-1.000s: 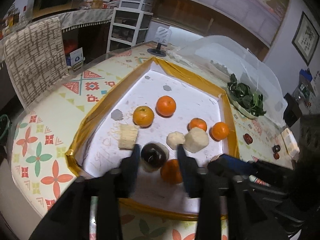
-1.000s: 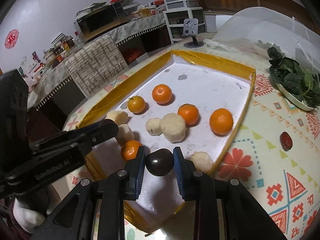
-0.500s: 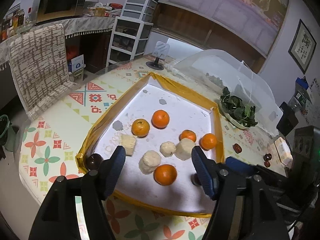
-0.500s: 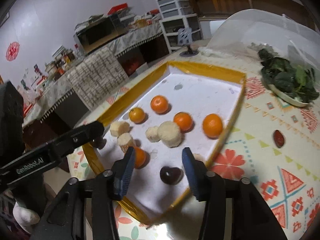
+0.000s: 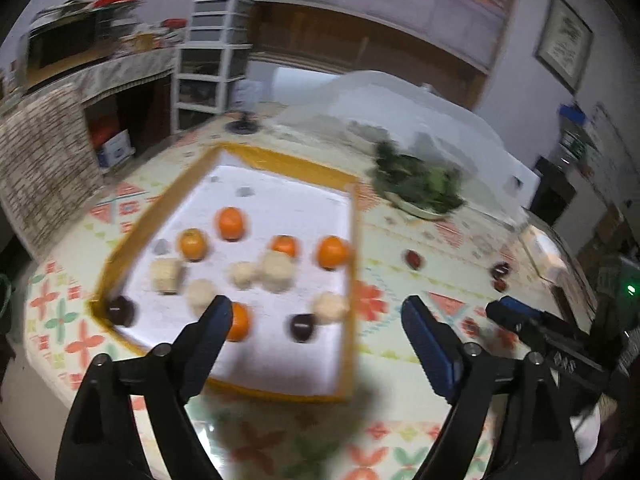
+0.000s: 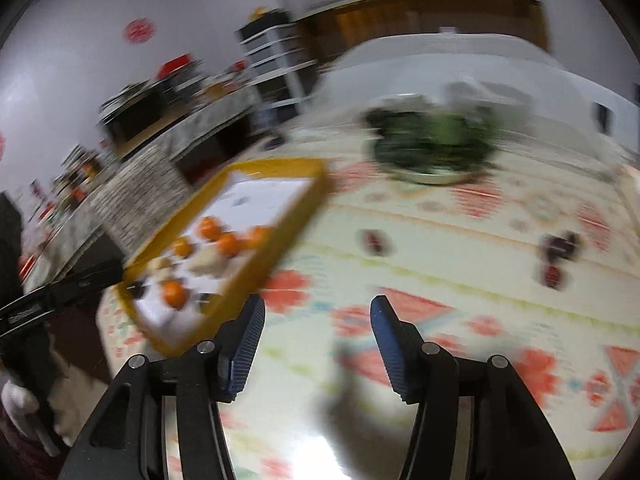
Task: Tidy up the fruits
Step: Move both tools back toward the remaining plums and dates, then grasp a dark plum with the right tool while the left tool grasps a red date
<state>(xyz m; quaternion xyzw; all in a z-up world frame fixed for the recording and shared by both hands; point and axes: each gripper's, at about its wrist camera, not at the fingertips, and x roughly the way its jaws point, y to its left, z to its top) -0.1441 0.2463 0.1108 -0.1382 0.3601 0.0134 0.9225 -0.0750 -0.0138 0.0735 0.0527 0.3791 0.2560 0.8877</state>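
My left gripper (image 5: 316, 322) raised above the tray (image 5: 352, 264), jaws wide, empty; my right gripper (image 6: 317, 322) over patterned tablecloth (image 6: 460, 240), jaws spread, holding nothing; oranges (image 5: 230, 223), two dark fruits (image 5: 300, 327) in tray

A white drawer tower (image 5: 218, 52) stands against the wall beside a cluttered, cloth-draped shelf (image 5: 100, 76); a framed picture (image 5: 564, 42) hangs right.
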